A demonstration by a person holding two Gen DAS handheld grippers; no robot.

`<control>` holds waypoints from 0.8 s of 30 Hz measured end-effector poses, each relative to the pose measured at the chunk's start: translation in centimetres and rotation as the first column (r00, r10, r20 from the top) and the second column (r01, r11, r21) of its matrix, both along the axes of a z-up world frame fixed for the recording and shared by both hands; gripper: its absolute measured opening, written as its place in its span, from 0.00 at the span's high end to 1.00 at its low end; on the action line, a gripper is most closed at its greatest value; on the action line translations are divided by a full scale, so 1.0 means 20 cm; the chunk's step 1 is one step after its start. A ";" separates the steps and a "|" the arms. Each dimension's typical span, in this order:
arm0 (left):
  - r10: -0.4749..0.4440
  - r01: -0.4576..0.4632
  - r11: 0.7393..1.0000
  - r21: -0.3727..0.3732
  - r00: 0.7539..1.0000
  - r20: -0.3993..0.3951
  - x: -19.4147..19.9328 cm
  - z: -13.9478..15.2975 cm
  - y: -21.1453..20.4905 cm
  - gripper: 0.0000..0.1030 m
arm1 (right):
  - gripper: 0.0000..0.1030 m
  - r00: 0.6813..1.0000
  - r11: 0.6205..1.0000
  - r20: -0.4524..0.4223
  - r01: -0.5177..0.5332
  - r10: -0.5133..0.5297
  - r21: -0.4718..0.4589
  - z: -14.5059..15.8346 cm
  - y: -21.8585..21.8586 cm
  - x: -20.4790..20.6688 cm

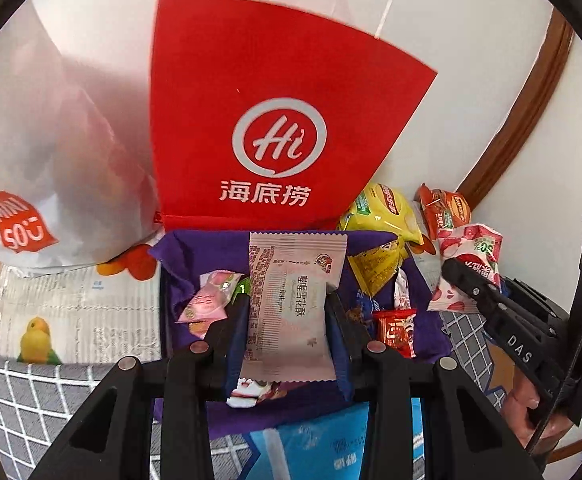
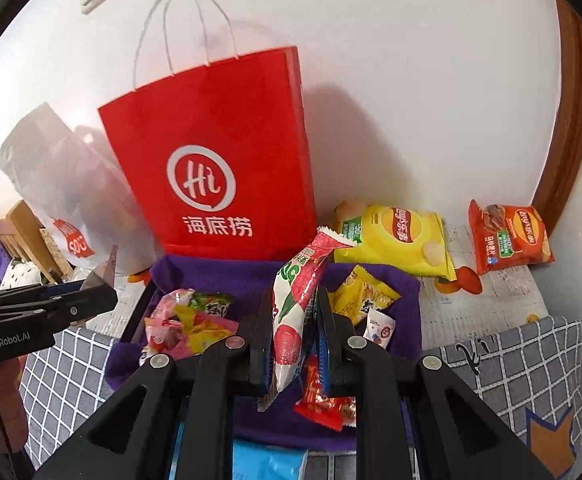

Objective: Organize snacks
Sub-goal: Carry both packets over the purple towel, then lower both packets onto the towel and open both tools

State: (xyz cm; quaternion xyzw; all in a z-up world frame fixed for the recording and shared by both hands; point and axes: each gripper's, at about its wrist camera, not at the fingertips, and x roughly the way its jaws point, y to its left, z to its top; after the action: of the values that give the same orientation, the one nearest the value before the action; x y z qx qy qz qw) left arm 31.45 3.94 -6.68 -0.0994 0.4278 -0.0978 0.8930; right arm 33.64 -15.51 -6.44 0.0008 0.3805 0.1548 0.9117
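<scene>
Left gripper [image 1: 287, 320] has its jaws pinching a pale pink flat snack packet [image 1: 291, 300], held over the purple cloth-lined box [image 2: 251, 276]; right gripper [image 2: 294, 336] is clamped on a red-and-white strawberry-print packet [image 2: 297, 304] above the same box; loose candies [image 2: 189, 320] sit inside; tall red paper bag [image 2: 219, 152] stands right behind.

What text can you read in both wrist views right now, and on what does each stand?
"Hi" and "海底捞": red paper bag.
"MINI SO", partly hidden: white bag.
"嘎嘎雪花酥": pink snack packet held in the left gripper.
"GenRobot.AI": left gripper body, right wrist view.
"DAS": right gripper body.
Chip bags and remaining wrappers: too small or blurred.
</scene>
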 end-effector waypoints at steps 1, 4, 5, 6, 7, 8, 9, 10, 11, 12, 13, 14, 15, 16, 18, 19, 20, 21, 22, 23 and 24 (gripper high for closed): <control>-0.003 0.003 1.000 -0.002 1.000 -0.004 0.02 -0.01 -0.01 0.66 | 0.83 1.000 1.000 -0.004 -0.002 0.002 0.000 -0.01 0.00 0.01; -0.014 0.014 1.000 -0.002 1.000 -0.022 0.09 -0.07 -0.05 0.66 | 0.83 1.000 1.000 -0.022 -0.010 0.009 -0.004 -0.08 0.01 0.06; -0.021 0.021 1.000 -0.004 0.999 -0.029 0.12 -0.09 -0.07 0.66 | 0.83 0.999 1.000 -0.031 -0.014 0.013 -0.003 -0.11 0.01 0.08; -0.025 0.025 1.000 -0.003 0.999 -0.033 0.14 -0.10 -0.08 0.66 | 0.83 0.999 1.000 -0.040 -0.017 0.017 -0.003 -0.14 0.02 0.09; -0.027 0.027 1.000 0.000 0.999 -0.035 0.16 -0.12 -0.09 0.66 | 0.83 0.999 1.000 -0.049 -0.022 0.021 -0.003 -0.16 0.02 0.11; -0.030 0.030 0.999 0.009 0.999 -0.036 0.18 -0.14 -0.10 0.66 | 0.83 0.998 1.000 -0.060 -0.031 0.030 -0.005 -0.20 0.03 0.13; -0.034 0.034 0.999 0.016 0.999 -0.040 0.20 -0.15 -0.11 0.66 | 0.83 0.997 0.999 -0.066 -0.035 0.035 -0.006 -0.22 0.04 0.13; -0.038 0.039 0.999 0.015 0.998 -0.046 0.21 -0.17 -0.12 0.66 | 0.83 0.996 0.999 -0.074 -0.043 0.042 -0.007 -0.24 0.04 0.14; -0.045 0.045 0.999 0.003 0.998 -0.054 0.24 -0.19 -0.13 0.66 | 0.83 0.995 0.999 -0.084 -0.052 0.052 -0.010 -0.27 0.05 0.15; -0.049 0.049 0.999 -0.006 0.997 -0.059 0.25 -0.20 -0.13 0.66 | 0.83 0.994 0.998 -0.093 -0.062 0.061 -0.012 -0.29 0.07 0.16; -0.051 0.051 0.999 -0.011 0.997 -0.063 0.26 -0.21 -0.13 0.66 | 0.83 0.992 0.997 -0.101 -0.072 0.070 -0.016 -0.31 0.08 0.17; -0.054 0.054 0.999 -0.005 0.996 -0.076 0.27 -0.23 -0.14 0.66 | 0.83 0.991 0.997 -0.106 -0.079 0.076 -0.019 -0.32 0.09 0.17; -0.062 0.062 0.998 0.005 0.994 -0.086 0.29 -0.25 -0.15 0.66 | 0.83 0.990 0.996 -0.113 -0.083 0.080 -0.021 -0.34 0.09 0.18; -0.068 0.069 0.998 0.010 0.994 -0.091 0.29 -0.26 -0.15 0.66 | 0.83 0.990 0.996 -0.117 -0.085 0.082 -0.022 -0.35 0.10 0.18; -0.060 0.061 0.998 0.006 0.992 -0.110 0.30 -0.29 -0.15 0.66 | 0.83 0.986 0.995 -0.139 -0.097 0.092 -0.032 -0.39 0.12 0.19; -0.058 0.060 0.998 0.009 0.991 -0.121 0.31 -0.31 -0.14 0.66 | 0.83 0.985 0.994 -0.143 -0.098 0.092 -0.038 -0.40 0.12 0.20; -0.058 0.059 0.998 0.006 0.991 -0.124 0.32 -0.31 -0.14 0.66 | 0.83 0.985 0.994 -0.149 -0.098 0.091 -0.043 -0.42 0.12 0.20; -0.055 0.056 0.998 0.004 0.990 -0.127 0.32 -0.31 -0.14 0.66 | 0.83 0.983 0.994 -0.159 -0.099 0.091 -0.045 -0.44 0.13 0.21; -0.053 0.054 0.999 0.000 0.990 -0.131 0.32 -0.32 -0.13 0.66 | 0.83 0.982 0.994 -0.168 -0.101 0.092 -0.045 -0.45 0.13 0.21; -0.056 0.056 0.998 -0.005 0.989 -0.134 0.32 -0.32 -0.13 0.66 | 0.83 0.979 0.994 -0.179 -0.104 0.094 -0.045 -0.46 0.13 0.22; -0.057 0.057 0.998 -0.007 0.989 -0.136 0.32 -0.32 -0.13 0.66 | 0.83 0.977 0.993 -0.188 -0.105 0.095 -0.044 -0.48 0.12 0.22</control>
State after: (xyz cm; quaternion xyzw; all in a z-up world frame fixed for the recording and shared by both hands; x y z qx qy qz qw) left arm 37.89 1.26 -12.98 -0.0948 0.4901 -0.1169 0.8586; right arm 38.03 -13.02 -16.01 -0.0286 0.4676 0.1895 0.8629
